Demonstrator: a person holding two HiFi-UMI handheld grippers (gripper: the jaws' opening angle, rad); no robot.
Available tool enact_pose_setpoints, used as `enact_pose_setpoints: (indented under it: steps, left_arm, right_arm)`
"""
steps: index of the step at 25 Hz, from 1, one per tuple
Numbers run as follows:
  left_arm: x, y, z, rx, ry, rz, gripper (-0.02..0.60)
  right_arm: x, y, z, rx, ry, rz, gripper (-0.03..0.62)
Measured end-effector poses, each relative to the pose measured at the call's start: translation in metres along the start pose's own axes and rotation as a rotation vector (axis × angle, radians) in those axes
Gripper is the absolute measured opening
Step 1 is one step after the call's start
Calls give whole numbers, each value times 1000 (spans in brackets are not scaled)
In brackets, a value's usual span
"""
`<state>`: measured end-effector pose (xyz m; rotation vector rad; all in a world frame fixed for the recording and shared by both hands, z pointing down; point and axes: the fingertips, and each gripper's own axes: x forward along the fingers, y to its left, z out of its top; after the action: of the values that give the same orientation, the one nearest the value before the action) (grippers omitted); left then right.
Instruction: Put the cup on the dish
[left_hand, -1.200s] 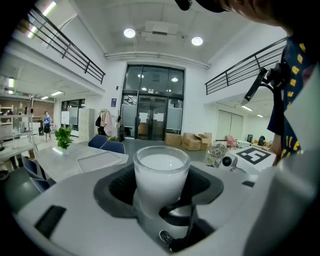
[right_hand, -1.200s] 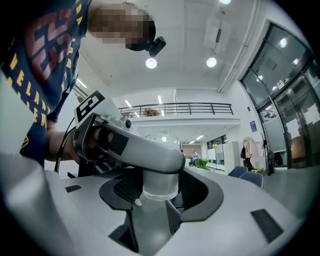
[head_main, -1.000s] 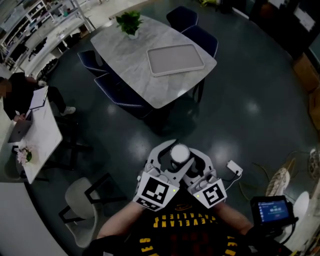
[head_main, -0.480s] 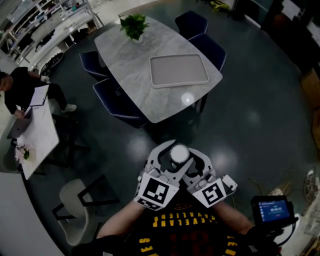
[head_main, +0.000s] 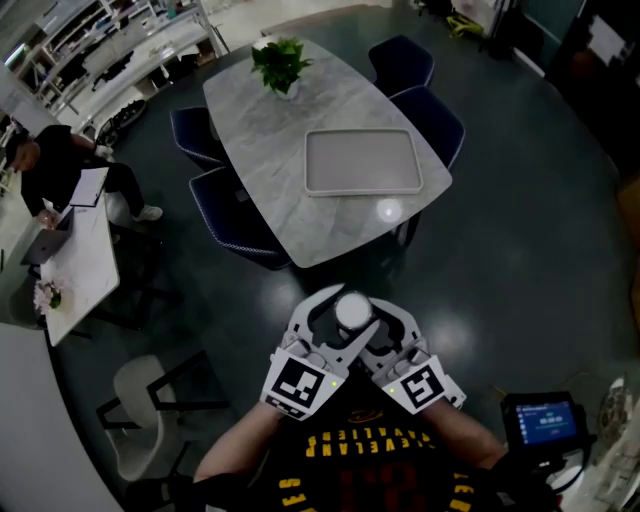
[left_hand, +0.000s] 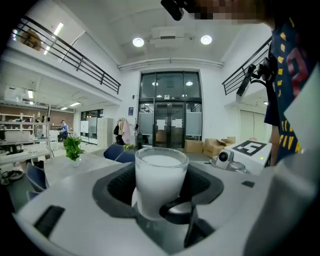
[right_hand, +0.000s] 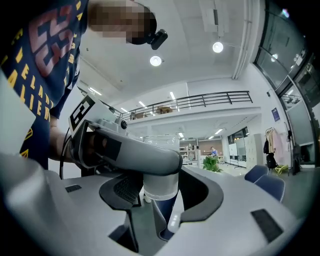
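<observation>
The cup (head_main: 352, 310) stands upright, mouth up, its long axis vertical. The left claw (head_main: 335, 325) and right claw (head_main: 378, 328) both pinch it above the floor, apart from the table (head_main: 260, 150), which looks closer than before.

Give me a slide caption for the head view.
Left tool and right tool hold a cup short of a table with tray and plant.

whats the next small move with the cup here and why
Probably step forward to carry the cup toward the table. Both the left gripper and right gripper have fingers closed round it, held over the floor, and the table with its tray lies well ahead. I cannot make out a dish.
</observation>
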<state>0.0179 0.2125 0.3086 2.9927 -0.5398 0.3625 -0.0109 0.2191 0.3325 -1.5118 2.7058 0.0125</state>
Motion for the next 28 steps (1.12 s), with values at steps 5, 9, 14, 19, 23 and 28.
enact_pose_setpoints:
  steps: [5,9,14,19,23,28]
  left_arm:
    - [26,13,2,20,16,-21,264]
    - [39,24,-1,8,29,-63,264]
    - [60,42,-4,9,44,-134,262]
    - [87,68,-7,20,52,-213,262]
    - [106,88,1,55,46,-293,262]
    - [120,116,5,81,50,-357,262]
  right_arm:
    - [5,-28,-4,-27,19,51,225]
    - [14,-44,-8,-39,20,82,225]
    - [30,-67,-18,-50,49,109,226]
    - [54,-97,-27,5,51,120,227]
    - [75,-121,-27,12,63,131,227]
    - [102,-142,-30,5,83,116,227]
